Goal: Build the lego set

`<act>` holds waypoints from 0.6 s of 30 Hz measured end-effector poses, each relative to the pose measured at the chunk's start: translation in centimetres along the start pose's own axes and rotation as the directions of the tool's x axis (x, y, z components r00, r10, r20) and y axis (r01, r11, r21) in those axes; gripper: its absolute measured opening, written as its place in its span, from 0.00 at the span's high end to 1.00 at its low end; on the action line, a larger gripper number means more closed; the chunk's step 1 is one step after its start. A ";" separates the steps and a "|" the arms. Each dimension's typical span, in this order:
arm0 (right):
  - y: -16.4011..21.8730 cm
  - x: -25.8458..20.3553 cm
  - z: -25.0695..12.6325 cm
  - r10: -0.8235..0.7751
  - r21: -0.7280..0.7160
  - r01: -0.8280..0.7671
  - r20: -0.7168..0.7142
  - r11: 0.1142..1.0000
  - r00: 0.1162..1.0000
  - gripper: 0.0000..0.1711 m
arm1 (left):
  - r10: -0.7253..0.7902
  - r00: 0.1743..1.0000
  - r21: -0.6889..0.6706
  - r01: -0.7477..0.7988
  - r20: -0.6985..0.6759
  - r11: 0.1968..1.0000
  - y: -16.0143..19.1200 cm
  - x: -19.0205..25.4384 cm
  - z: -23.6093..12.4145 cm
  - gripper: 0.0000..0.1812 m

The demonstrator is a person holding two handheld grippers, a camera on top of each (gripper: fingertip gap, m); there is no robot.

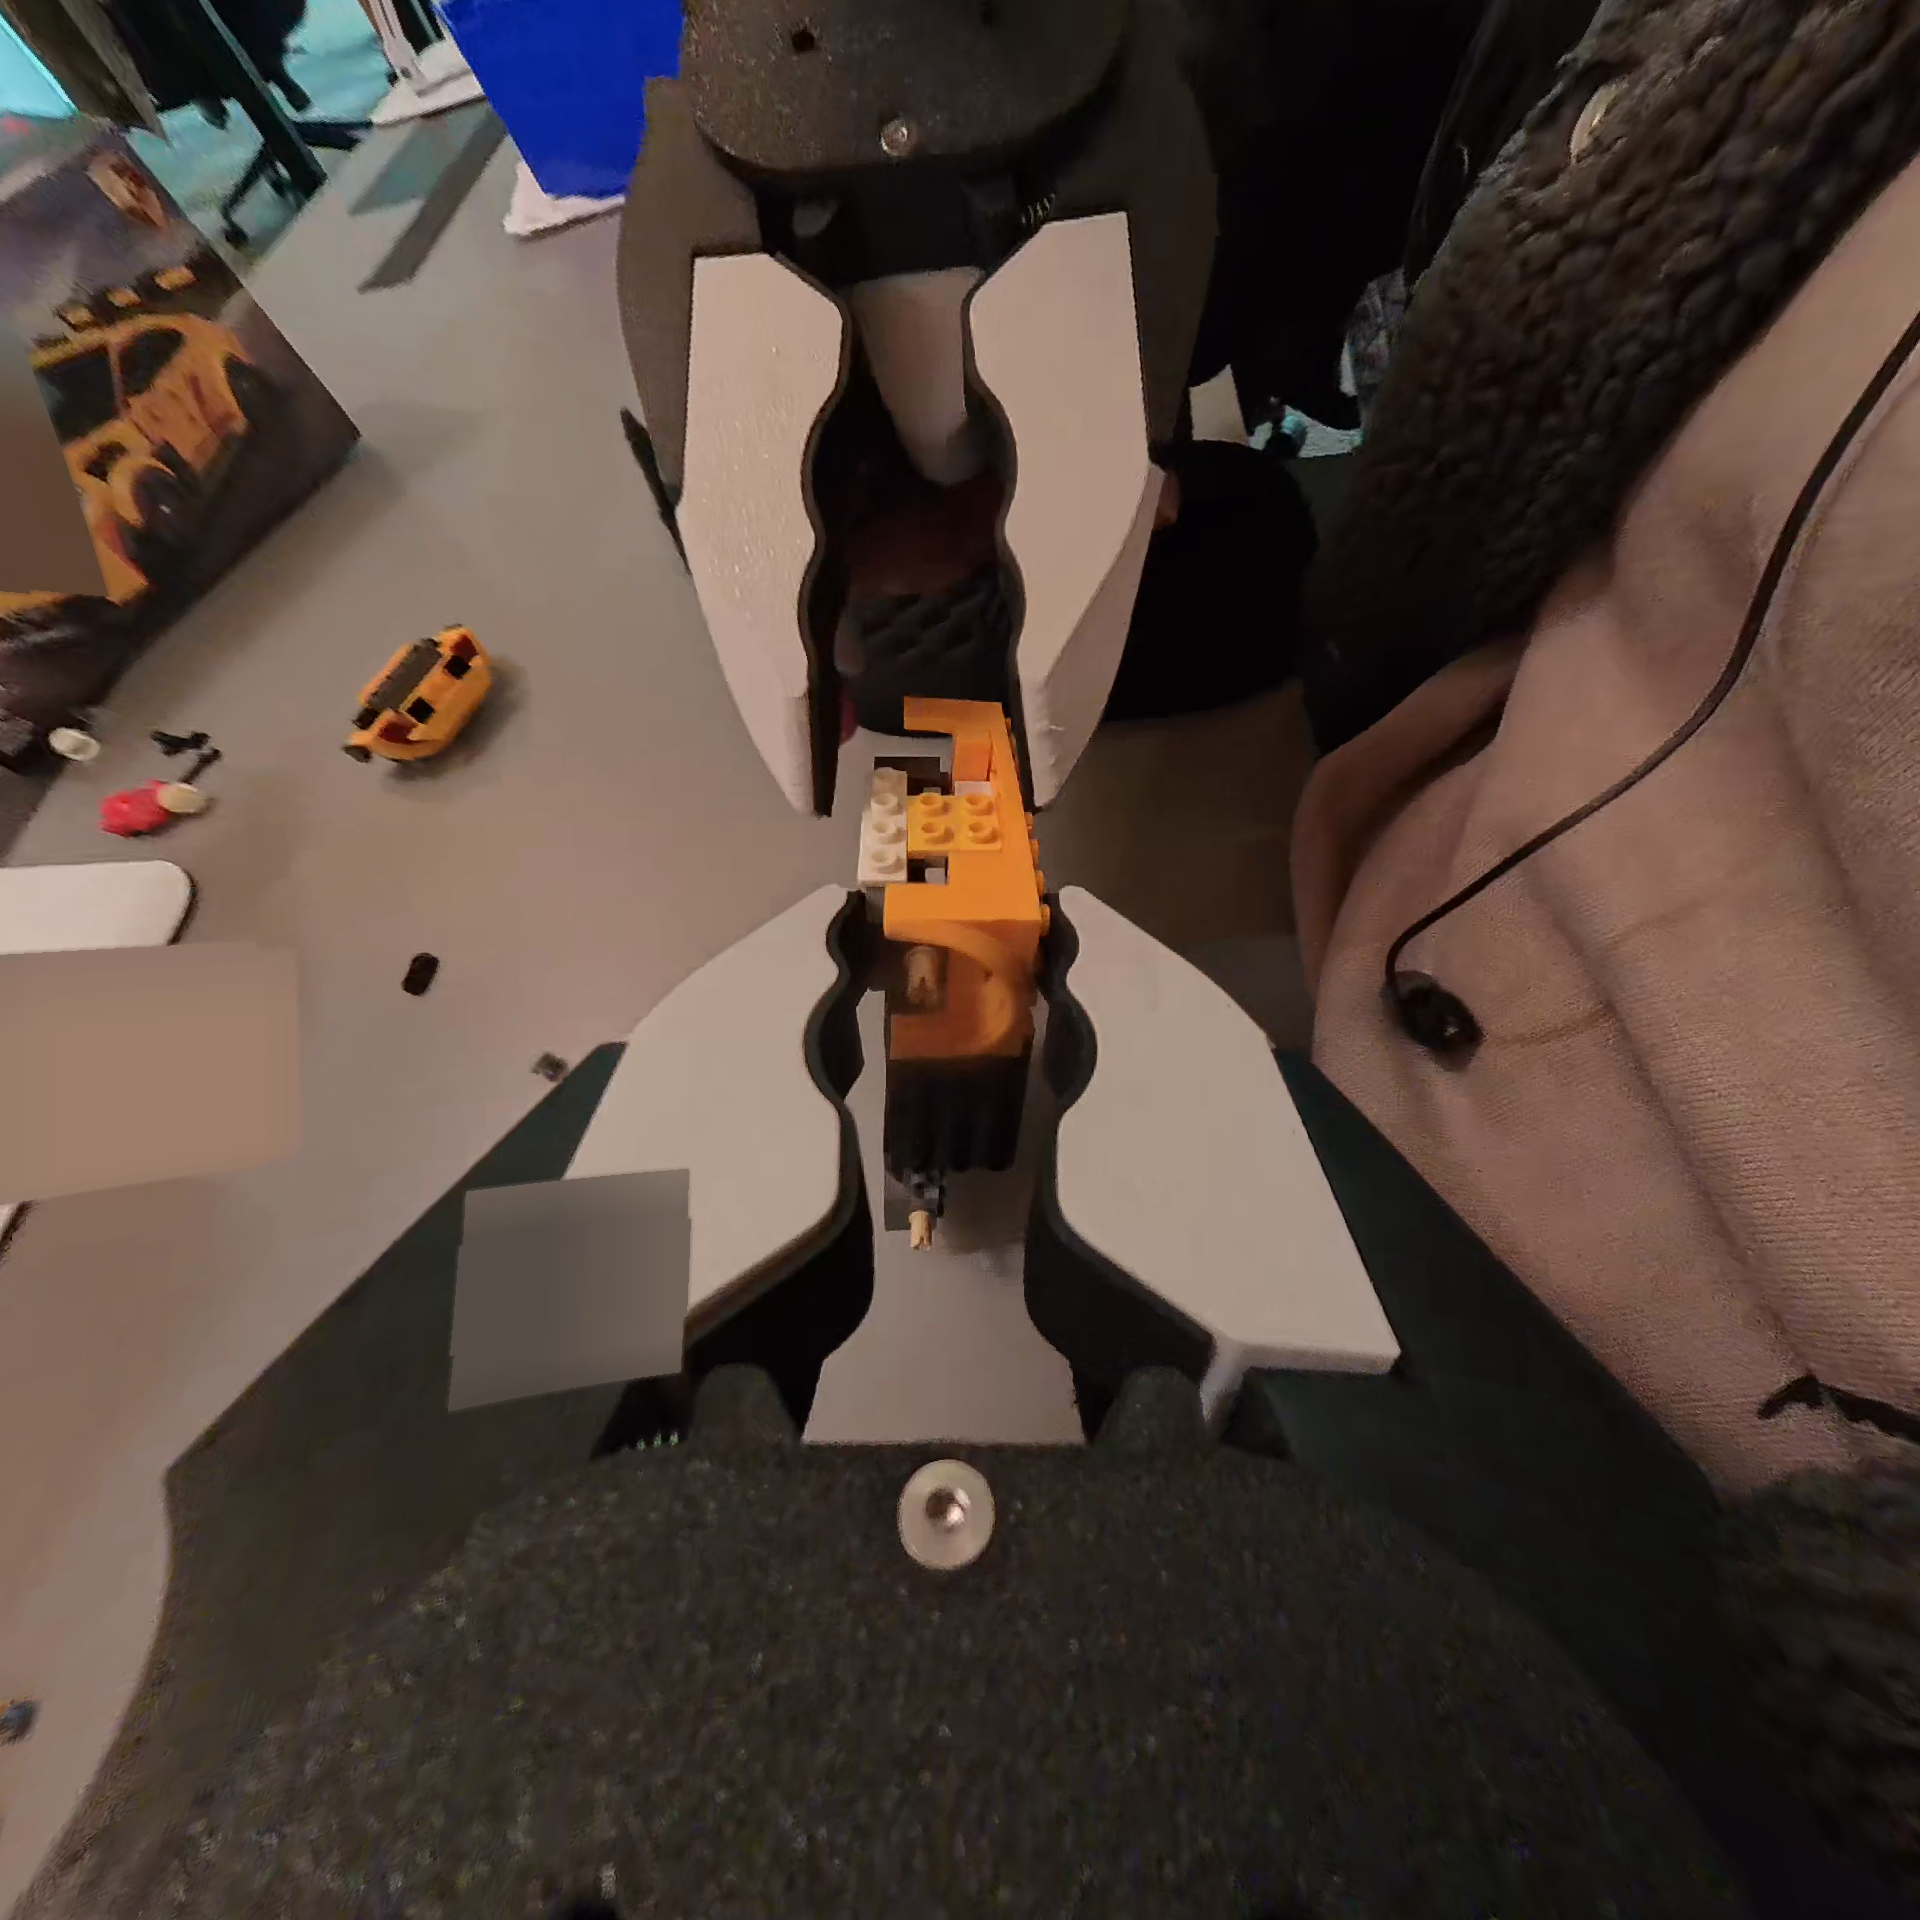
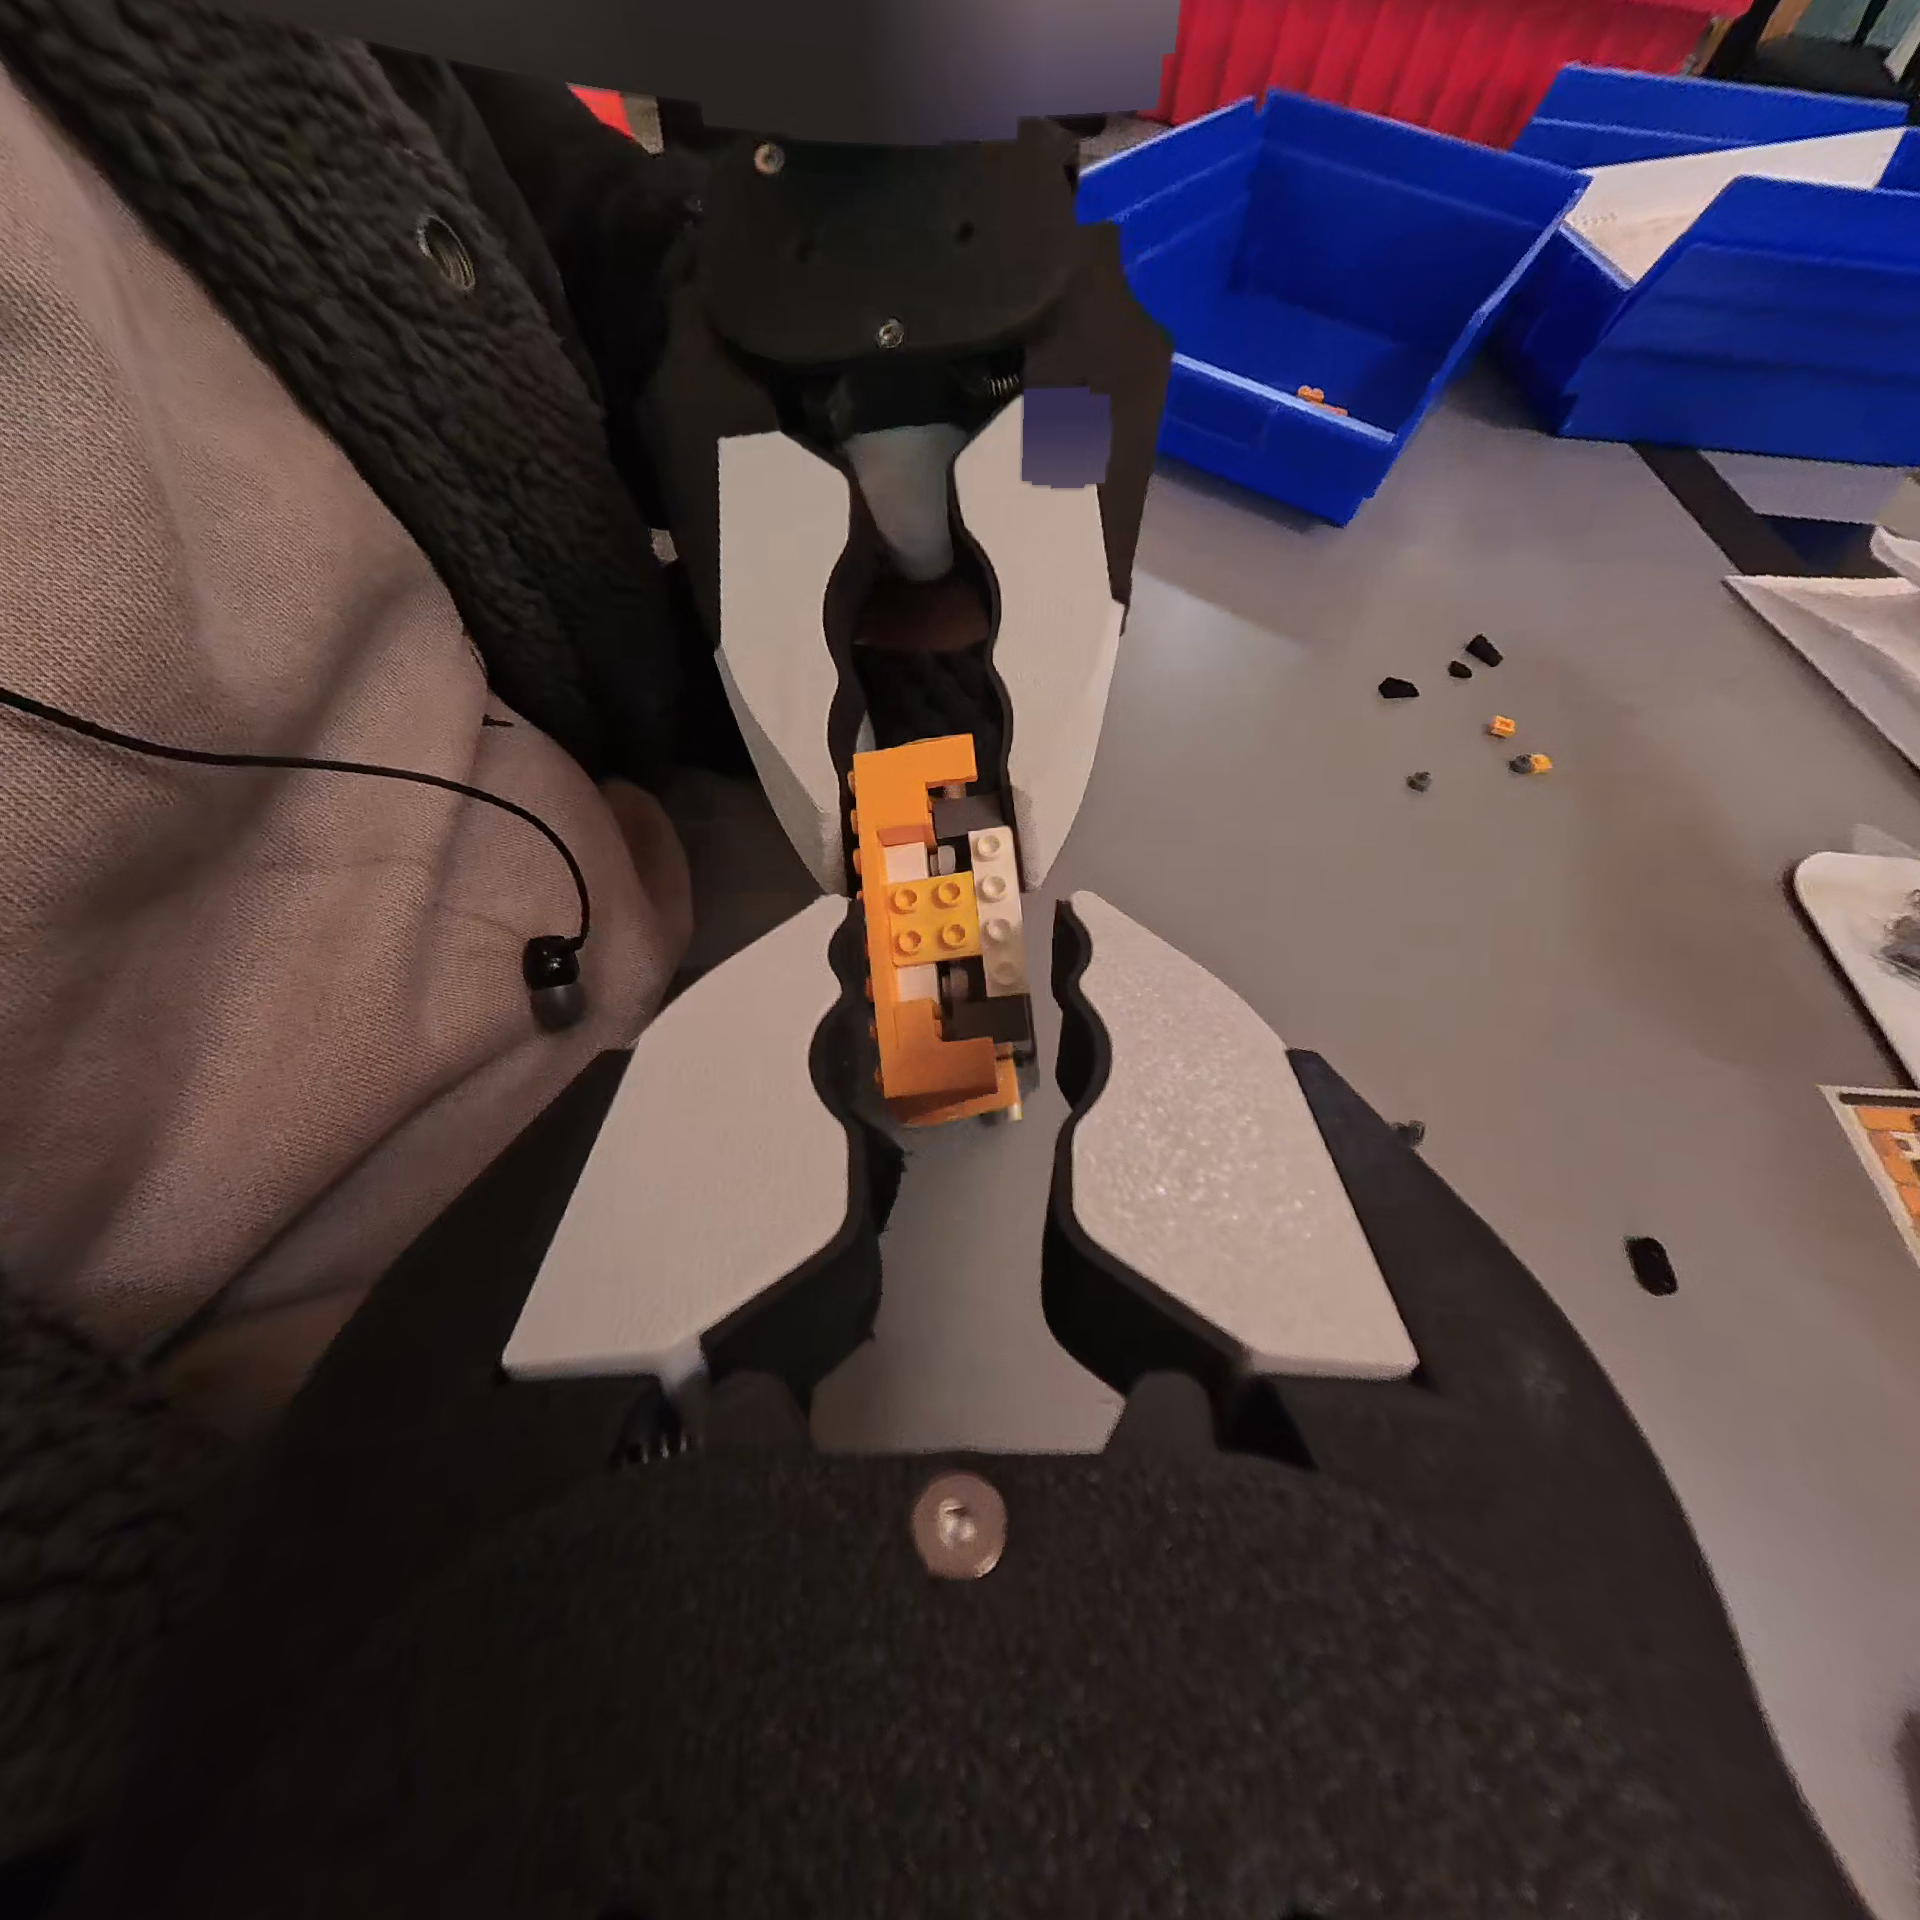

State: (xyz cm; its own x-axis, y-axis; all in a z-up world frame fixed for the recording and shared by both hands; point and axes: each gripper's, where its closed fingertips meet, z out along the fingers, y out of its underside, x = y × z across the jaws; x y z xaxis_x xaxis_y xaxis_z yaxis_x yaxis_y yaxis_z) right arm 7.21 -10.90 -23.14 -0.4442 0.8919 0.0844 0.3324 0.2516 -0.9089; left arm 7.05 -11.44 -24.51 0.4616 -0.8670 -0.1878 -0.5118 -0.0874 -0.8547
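Dim warm indoor light, soft shadows, strong fisheye bending at edges, blurred corners

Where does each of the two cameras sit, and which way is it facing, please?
Left wrist view: on the left gripper, looking along its fingers at the orange lego assembly and the opposing right gripper; the person's coat shows on the right.
Right wrist view: on the right gripper, facing the left gripper; blue bins behind.
Shared: the assembly, both grippers, the grey table.
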 end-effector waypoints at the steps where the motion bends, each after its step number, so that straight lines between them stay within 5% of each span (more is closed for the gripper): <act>1: 0.0 -0.2 0.1 -0.009 -0.002 0.009 0.002 1.000 1.000 0.80 | 0.011 1.000 0.008 -0.011 0.012 1.000 0.0 0.0 0.0 0.83; 18: 0.7 -0.7 1.0 -0.154 -0.068 0.151 -0.055 0.986 0.987 0.82 | 0.100 0.993 0.031 -0.102 0.065 0.994 -0.4 0.2 0.6 0.83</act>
State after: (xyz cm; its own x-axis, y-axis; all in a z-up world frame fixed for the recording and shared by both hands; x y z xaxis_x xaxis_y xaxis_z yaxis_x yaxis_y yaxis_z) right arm 6.93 -11.76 -24.22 -0.4441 0.8616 0.2459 0.3179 0.4081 -0.8558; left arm 7.80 -11.29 -24.52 0.4539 -0.8378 -0.3033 -0.5339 0.0167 -0.8454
